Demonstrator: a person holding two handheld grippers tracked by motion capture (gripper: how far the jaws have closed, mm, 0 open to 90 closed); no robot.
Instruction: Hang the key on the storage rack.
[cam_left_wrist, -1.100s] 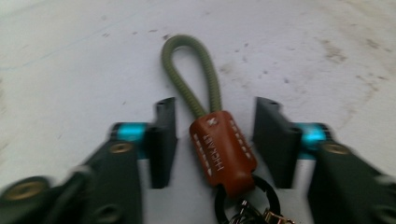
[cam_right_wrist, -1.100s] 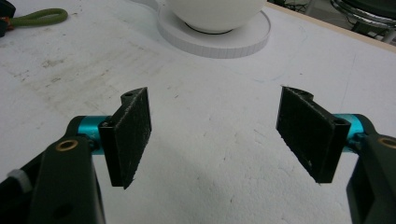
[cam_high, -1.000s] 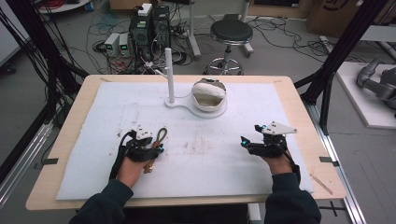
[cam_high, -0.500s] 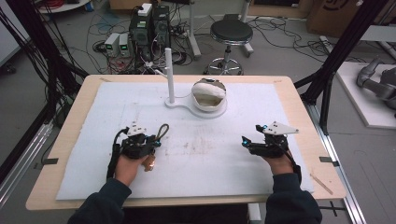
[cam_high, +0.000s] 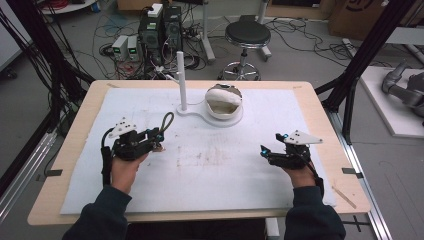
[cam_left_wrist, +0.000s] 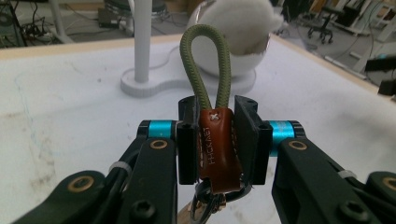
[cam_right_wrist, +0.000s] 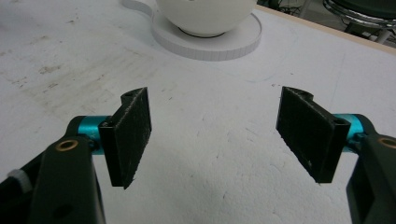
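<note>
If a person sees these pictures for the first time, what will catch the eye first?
The left gripper, at the table's left side, is shut on a brown leather key fob whose olive cord loop stands up. Behind it a white post stand and white bowl sit at the far middle; the right gripper waits open.

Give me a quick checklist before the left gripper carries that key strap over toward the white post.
1. Left gripper shut on the key strap's brown leather tab: ok.
2. Green cord loop standing open beyond the jaws: ok.
3. Metal ring under the tab free of the pads: cannot tell, mostly hidden.
4. White post upright on its base, its top free: ok.
5. Path over the white mat from strap to post clear: ok.
6. Right gripper open, holding nothing, away from the post: ok.
</note>
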